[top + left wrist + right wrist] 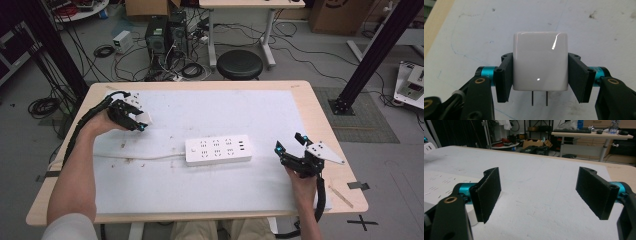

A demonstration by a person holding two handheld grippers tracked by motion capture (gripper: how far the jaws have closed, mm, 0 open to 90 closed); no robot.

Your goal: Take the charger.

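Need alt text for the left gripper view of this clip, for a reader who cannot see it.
A glossy white plug adapter is clamped between the two black jaws of the left claw, its two metal prongs pointing back toward the camera. Behind it lies a white table cover with faint marks and specks.

1 power strip (pixel 218 149), 1 charger (pixel 540 61), 2 tools.

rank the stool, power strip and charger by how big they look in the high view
1. power strip
2. stool, a bit smaller, though it stands farther from the camera, so true size is unsure
3. charger, smallest, held in the left gripper
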